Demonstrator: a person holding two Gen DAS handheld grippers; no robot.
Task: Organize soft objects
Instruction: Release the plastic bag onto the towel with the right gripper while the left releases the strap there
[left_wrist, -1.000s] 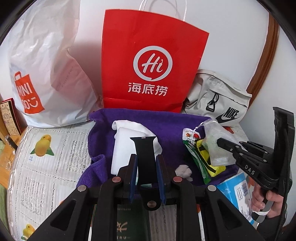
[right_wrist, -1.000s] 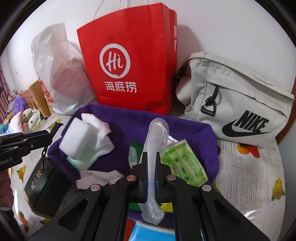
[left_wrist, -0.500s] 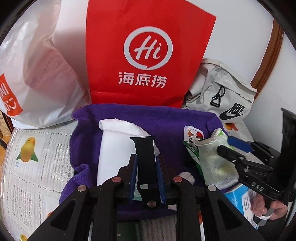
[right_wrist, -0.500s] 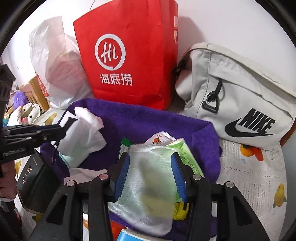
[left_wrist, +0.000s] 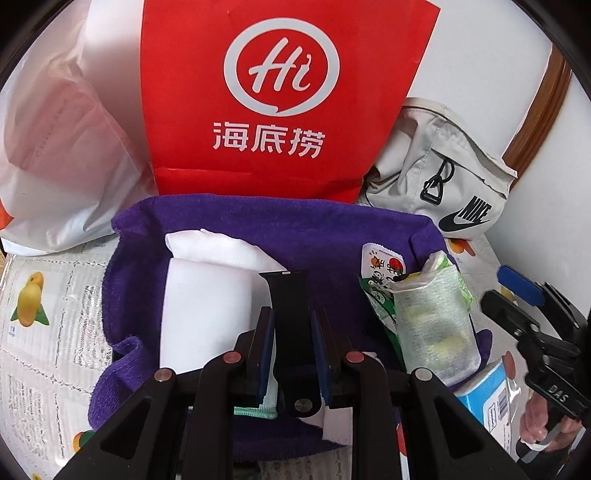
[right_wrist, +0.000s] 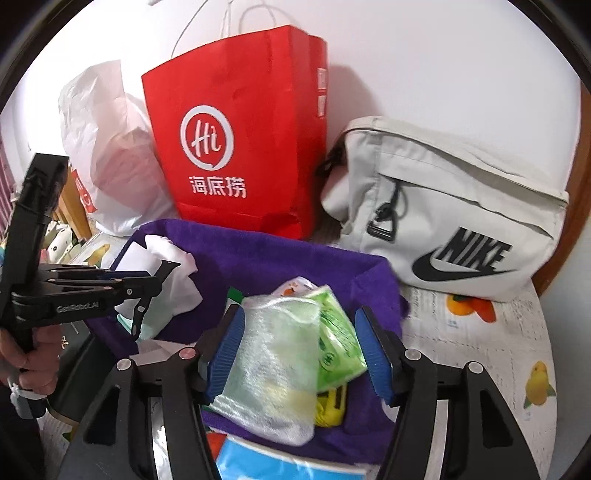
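Note:
A purple towel (left_wrist: 295, 236) (right_wrist: 258, 254) lies spread in front of the bags. On it are a folded white cloth (left_wrist: 207, 295) (right_wrist: 166, 266), green snack packets (left_wrist: 380, 295) (right_wrist: 340, 343) and a translucent mesh pouch (left_wrist: 436, 332) (right_wrist: 273, 362). My left gripper (left_wrist: 291, 325) (right_wrist: 147, 282) is shut on a black watch strap (left_wrist: 290, 306), held over the white cloth. My right gripper (right_wrist: 299, 354) (left_wrist: 506, 295) hovers over the pouch with its jaws opening. The pouch rests on the packets between the blue pads (right_wrist: 373, 354), and the right pad stands apart from it.
A red paper bag (left_wrist: 280, 92) (right_wrist: 240, 155) stands behind the towel, a white plastic bag (left_wrist: 55, 147) to its left, a grey Nike bag (right_wrist: 443, 221) (left_wrist: 443, 173) to its right. A blue box (left_wrist: 484, 395) (right_wrist: 273, 465) sits near the towel's front corner. A fruit-printed cover (left_wrist: 44, 314) lies underneath.
My right gripper has opened and let go of the mesh pouch, which now lies flat on the packets. My left gripper has moved in closer over the towel with the strap.

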